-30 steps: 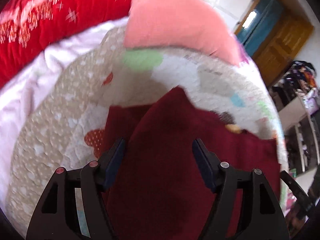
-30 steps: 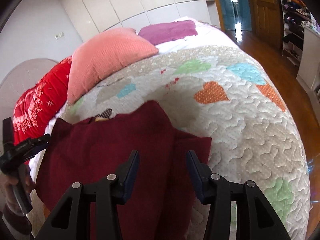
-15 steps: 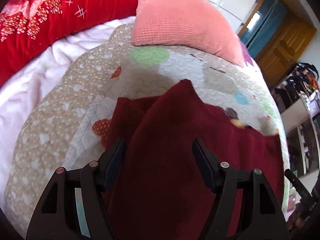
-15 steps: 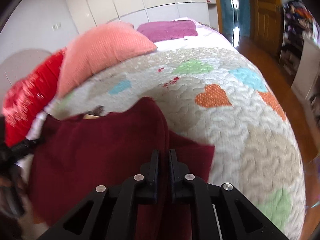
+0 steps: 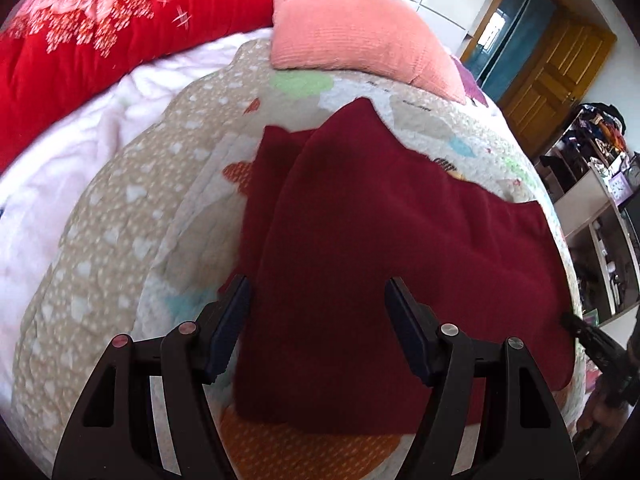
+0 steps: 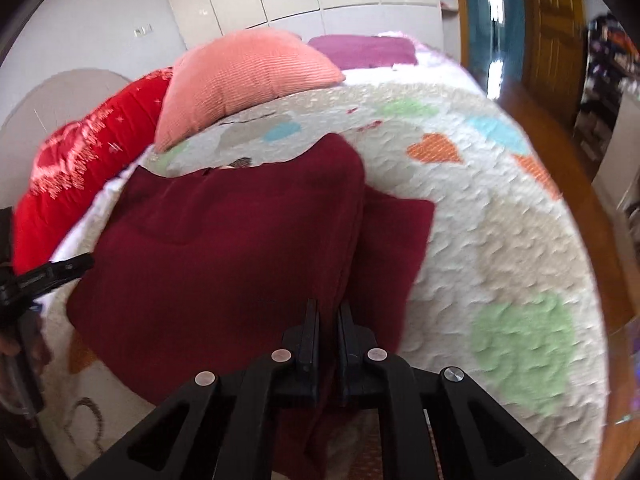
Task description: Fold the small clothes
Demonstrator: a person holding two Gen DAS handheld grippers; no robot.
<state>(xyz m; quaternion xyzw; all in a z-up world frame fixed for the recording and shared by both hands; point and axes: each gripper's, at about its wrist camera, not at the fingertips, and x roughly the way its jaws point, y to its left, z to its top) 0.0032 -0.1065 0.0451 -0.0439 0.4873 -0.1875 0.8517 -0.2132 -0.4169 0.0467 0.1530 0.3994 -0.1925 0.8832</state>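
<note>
A dark red garment (image 5: 380, 248) (image 6: 224, 248) lies spread on the quilted bed cover (image 5: 120, 208) (image 6: 500, 240), with a folded flap along one side. My left gripper (image 5: 318, 300) hovers over its left part with the jaws wide apart and nothing pinched between them. My right gripper (image 6: 328, 316) is shut on a raised fold of the red garment near its right edge. The left gripper's tip (image 6: 60, 272) shows at the left edge of the right wrist view, and the right gripper's tip (image 5: 588, 340) at the right edge of the left wrist view.
A pink cushion (image 5: 360, 28) (image 6: 244, 76) and a red patterned blanket (image 5: 100, 28) (image 6: 84, 160) lie at the far side of the bed. A purple pillow (image 6: 360, 52) sits behind. Shelves of clutter (image 5: 600, 200) and a wooden door (image 5: 552, 72) stand to the right.
The right gripper's jaws closed onto a fold of the red garment. The left gripper drew back across the garment, staying wide open.
</note>
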